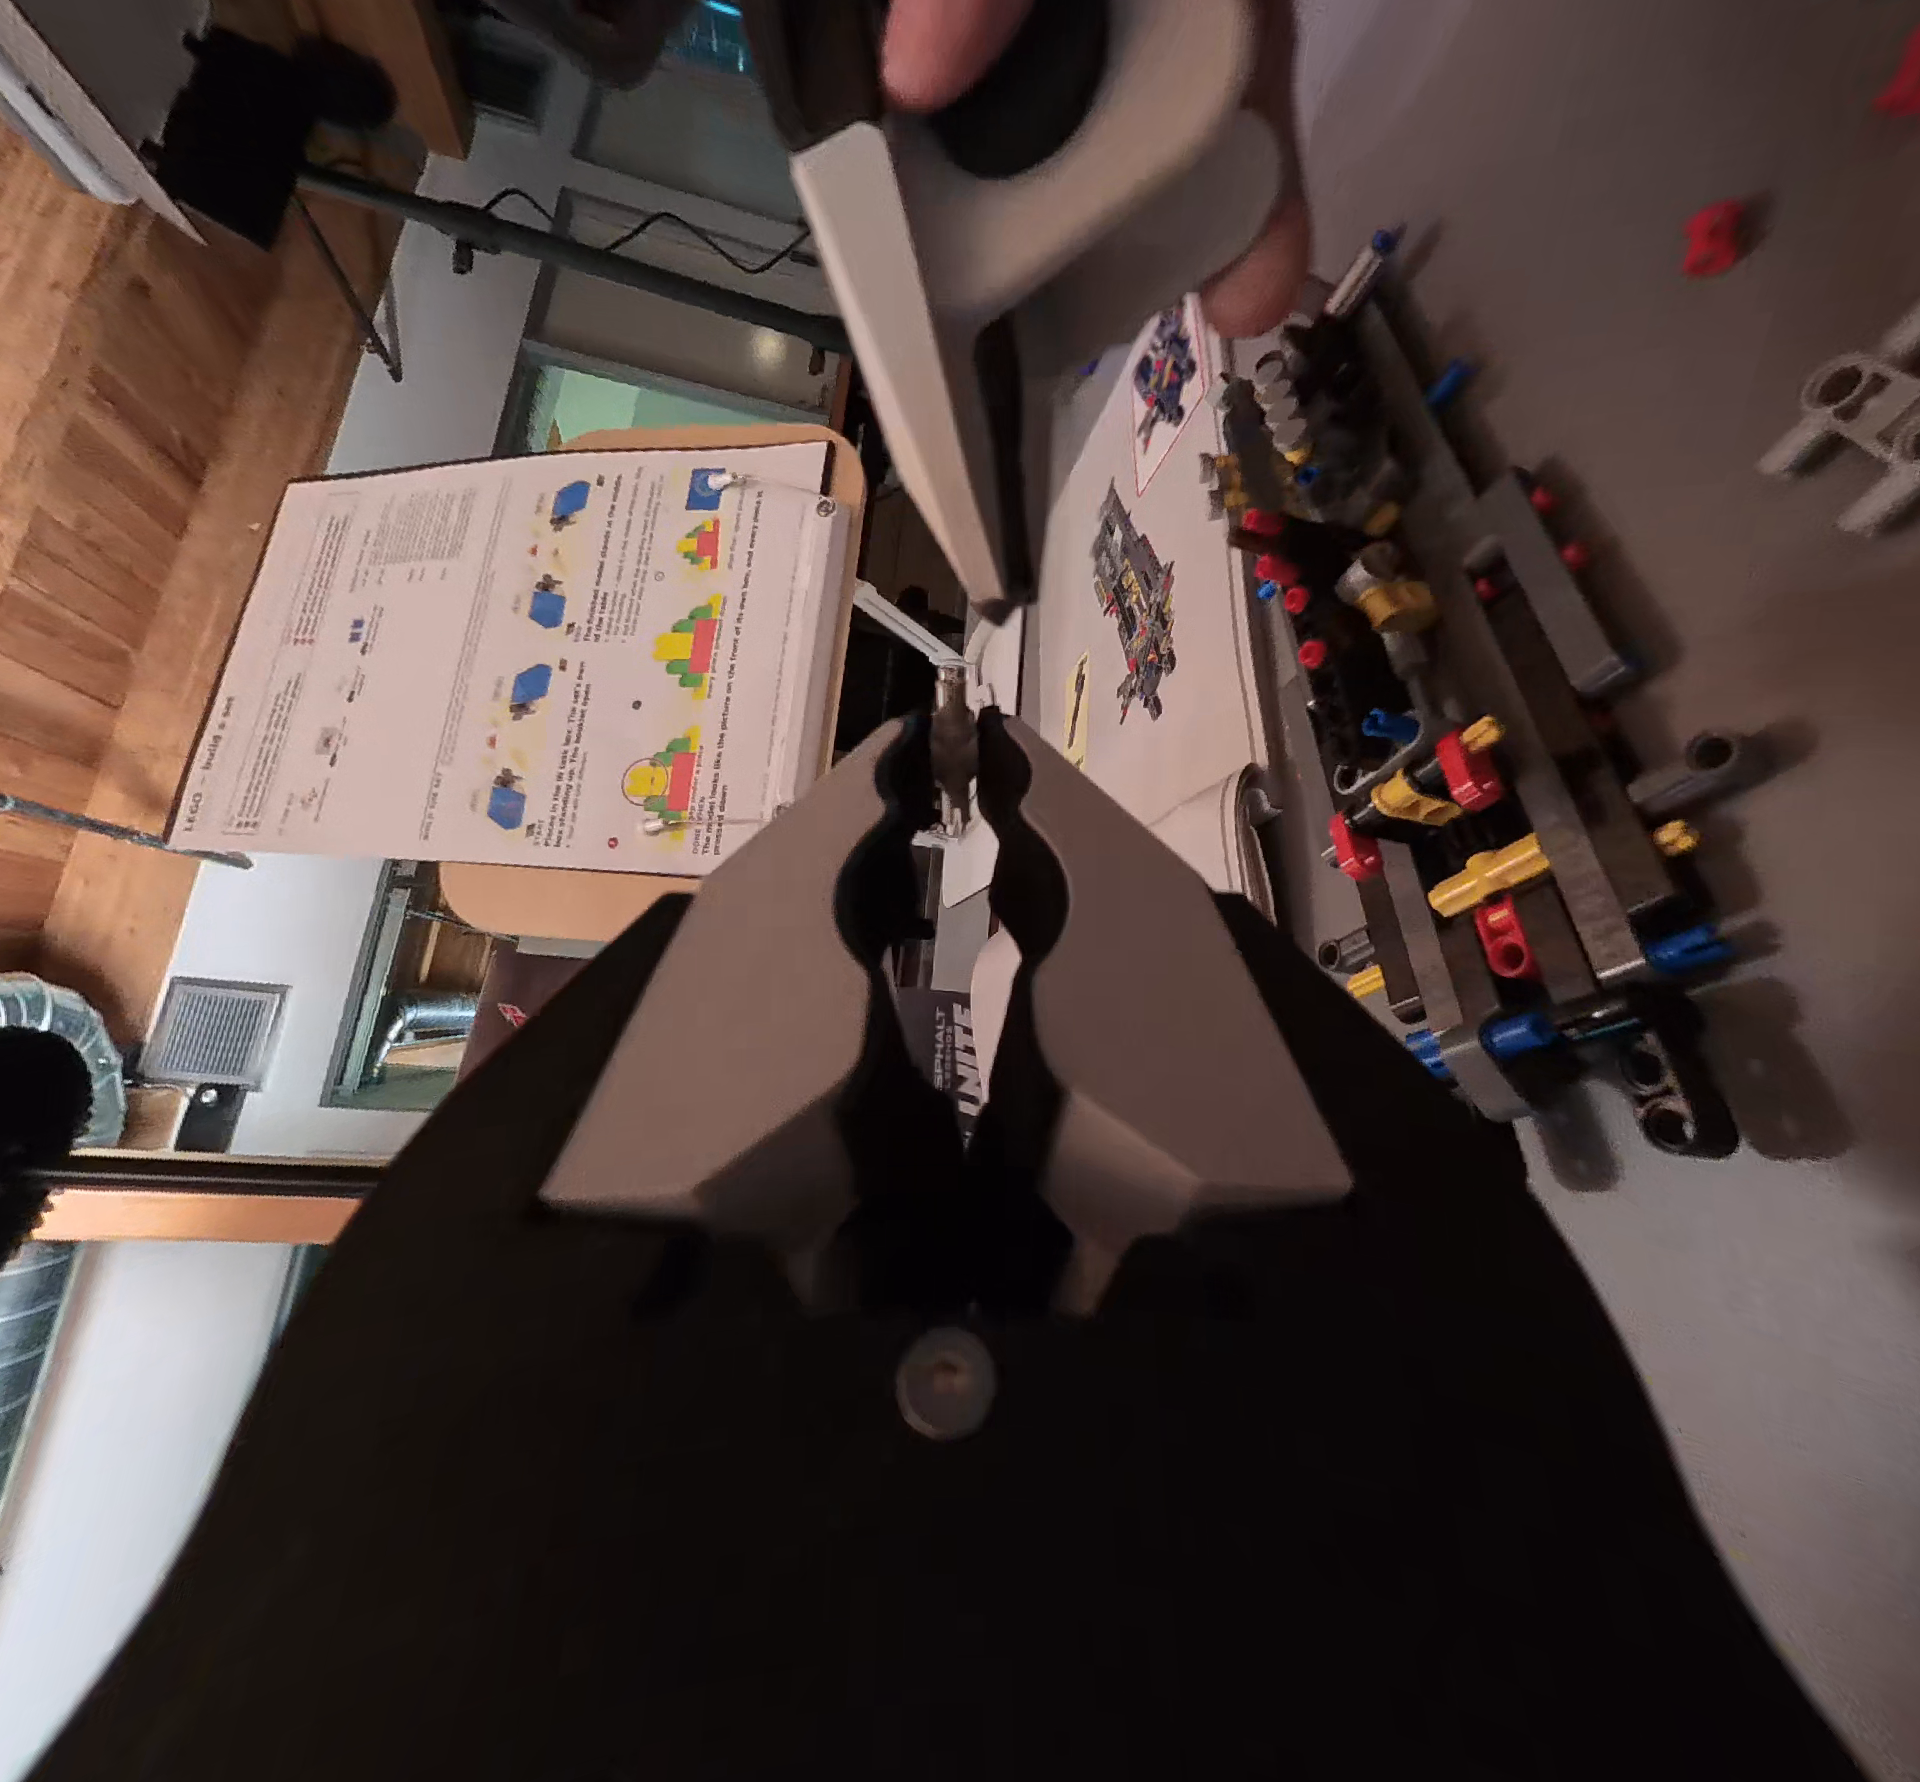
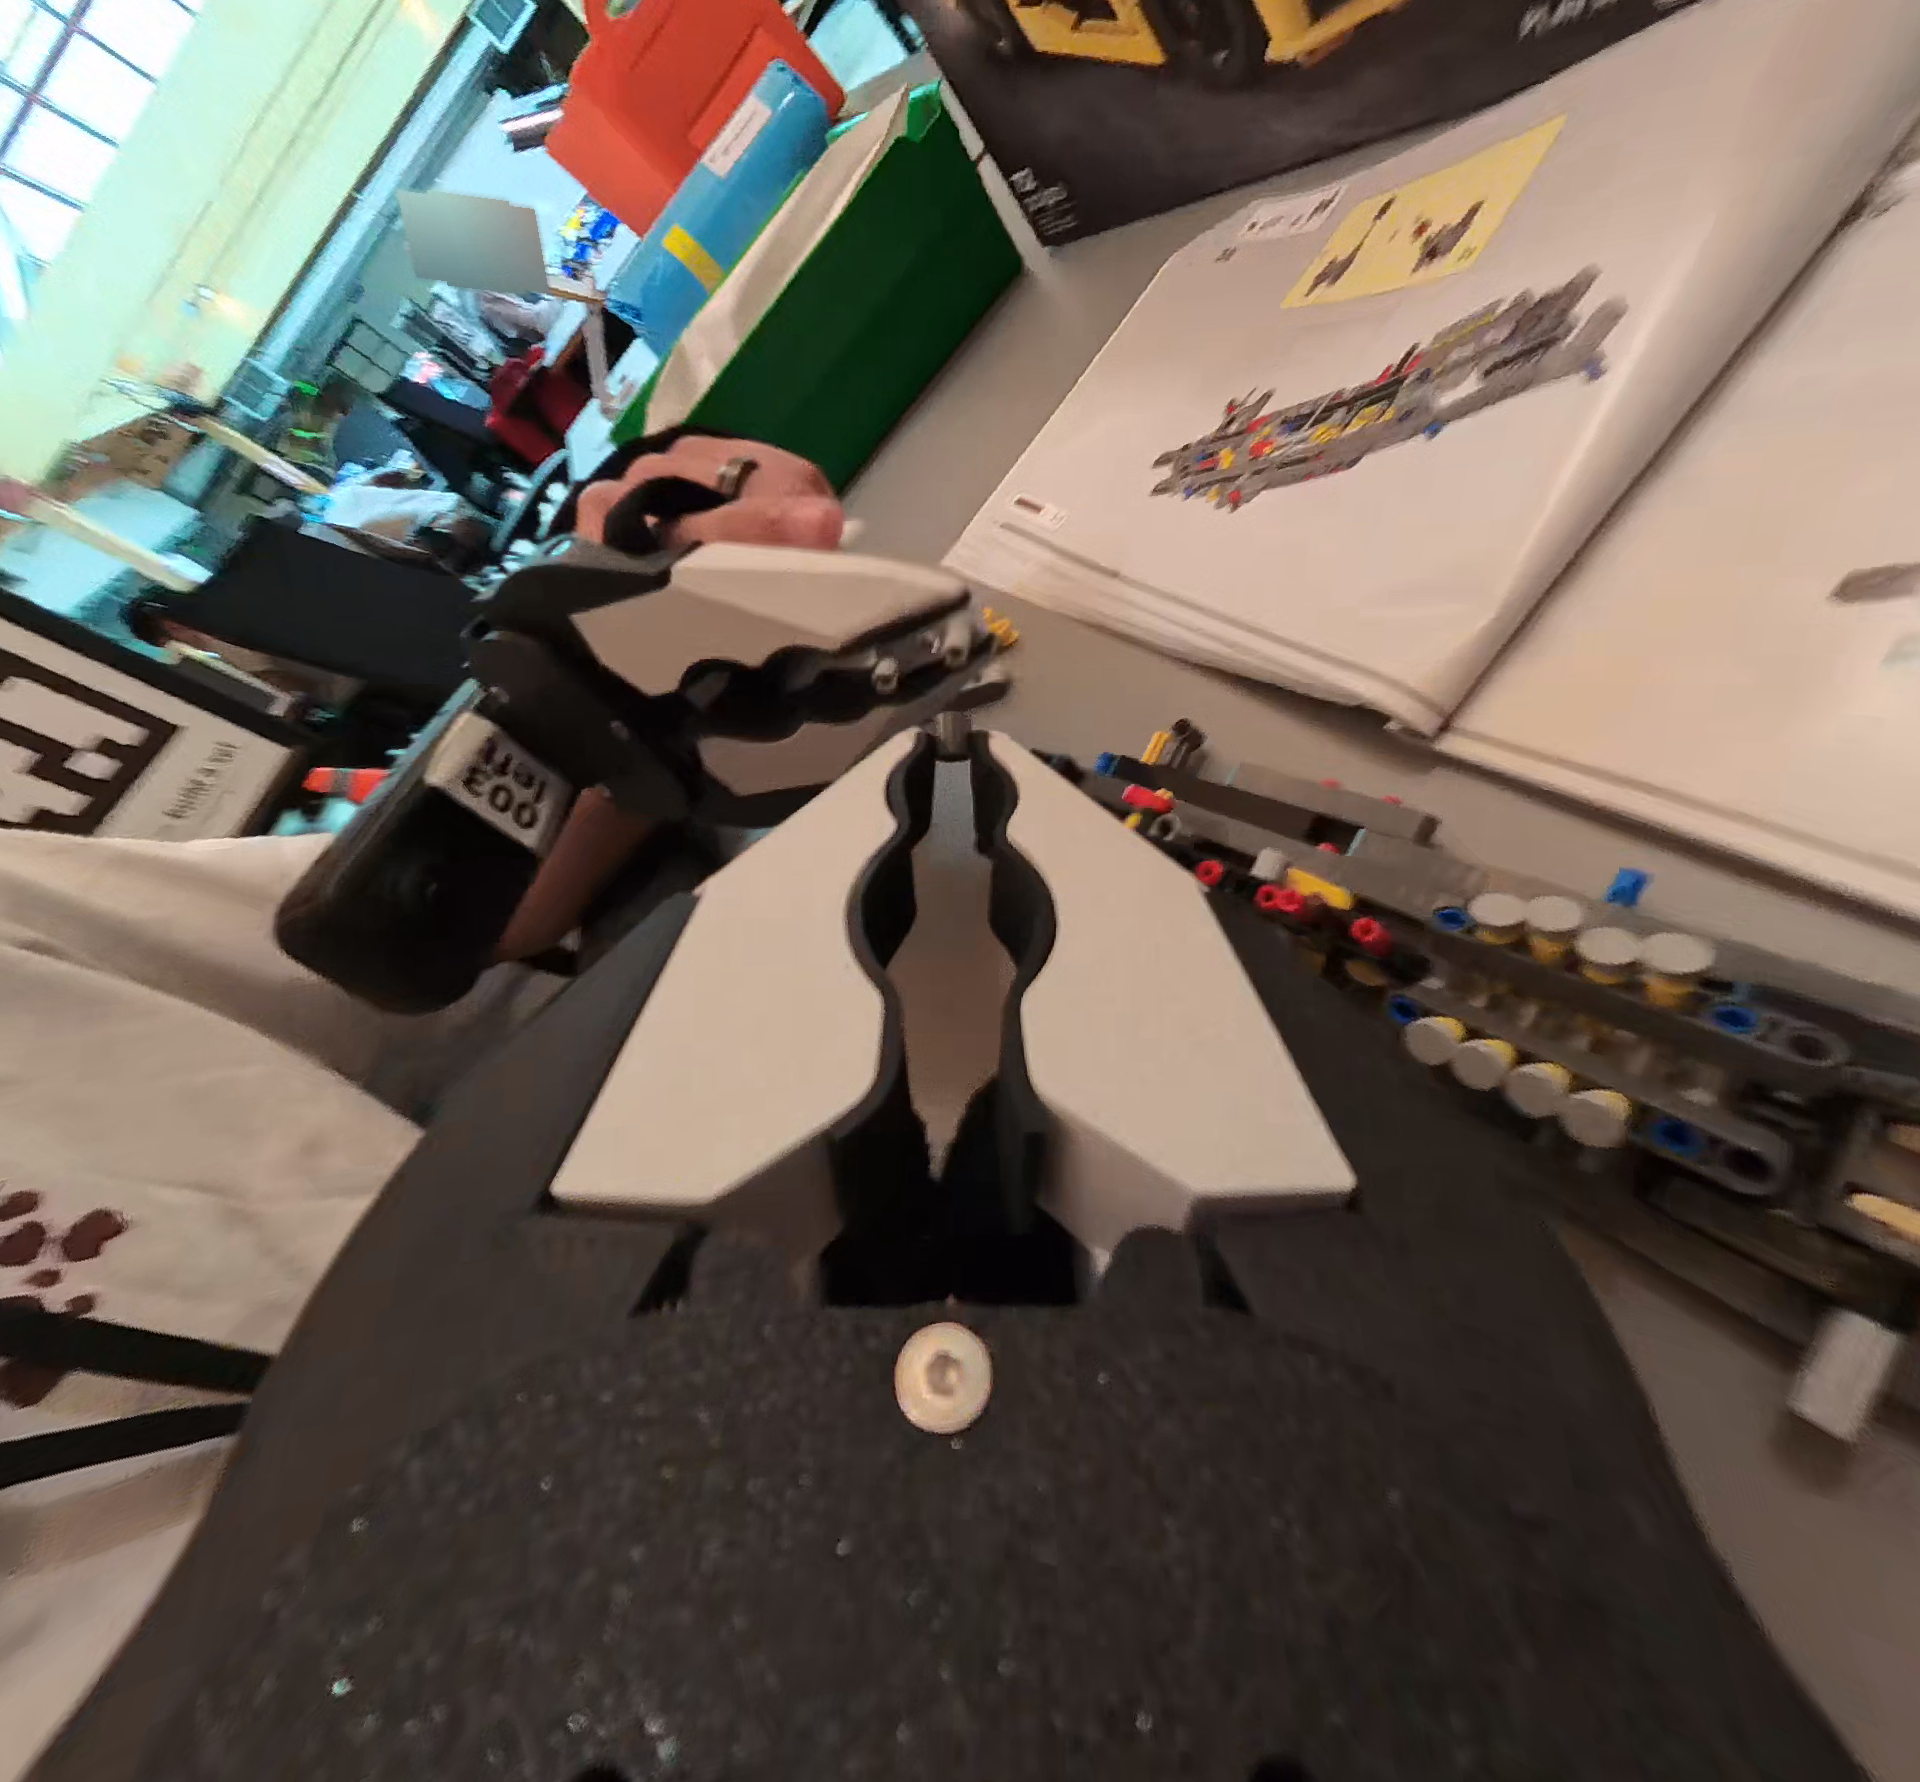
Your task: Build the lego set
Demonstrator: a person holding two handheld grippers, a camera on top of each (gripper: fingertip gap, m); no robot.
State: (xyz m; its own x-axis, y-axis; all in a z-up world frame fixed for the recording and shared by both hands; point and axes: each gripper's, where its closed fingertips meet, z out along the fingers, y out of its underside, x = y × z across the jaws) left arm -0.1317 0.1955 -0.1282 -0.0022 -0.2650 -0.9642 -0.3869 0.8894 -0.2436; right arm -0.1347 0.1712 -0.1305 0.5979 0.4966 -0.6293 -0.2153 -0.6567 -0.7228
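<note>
With my left fingers (image 1: 951, 730) and right fingers (image 2: 951, 735) each pinched narrow on one small grey pin (image 1: 948, 745) at frame centre, above the chassis (image 1: 1455, 745) at right, I should align ends squarely and press gently.

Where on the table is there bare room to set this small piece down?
Bare grey table lies beyond the chassis build, bordered only by scattered red pieces and a grey connector. It is crowded along the chassis itself and where the open instruction booklet covers the table beside it.
</note>
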